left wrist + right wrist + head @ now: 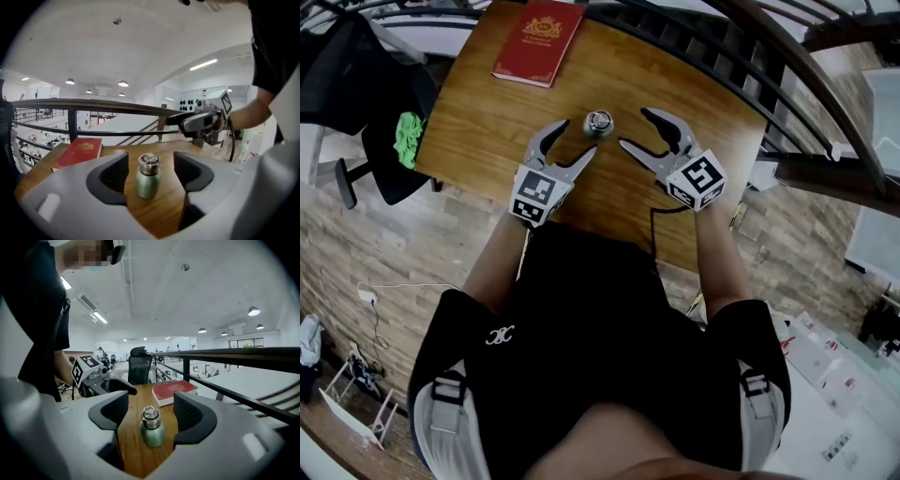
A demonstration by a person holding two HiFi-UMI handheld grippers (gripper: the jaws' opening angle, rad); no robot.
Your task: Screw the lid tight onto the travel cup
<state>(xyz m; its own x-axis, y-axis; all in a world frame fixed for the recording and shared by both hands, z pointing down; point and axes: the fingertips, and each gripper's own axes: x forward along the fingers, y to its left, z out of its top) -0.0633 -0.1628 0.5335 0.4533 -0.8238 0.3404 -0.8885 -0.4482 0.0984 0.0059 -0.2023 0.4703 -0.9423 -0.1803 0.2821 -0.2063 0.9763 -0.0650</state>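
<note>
— While the left tongs [574, 141] and the right tongs [636, 128] hover over the wooden surface [487, 131], where is the travel cup [599, 124]?

— It stands upright near the middle of the surface. It is pale green, with its silver lid [149, 161] sitting on top. I cannot tell how tightly the lid is screwed on.

— What are the left tongs doing?

— They are released, with the jaws wide apart. The cup lines up with the gap between them, and neither pad touches it.

— And the right tongs?

— Likewise spread wide, grasping nothing. The cup stands clear in that gap too. The two pairs point at it from either side, with their tips near it.

— Is anything else there?

— A red book [539, 39] lies flat at the far left corner, well apart from the cup. A dark railing [741, 56] runs past the far edge.
</note>
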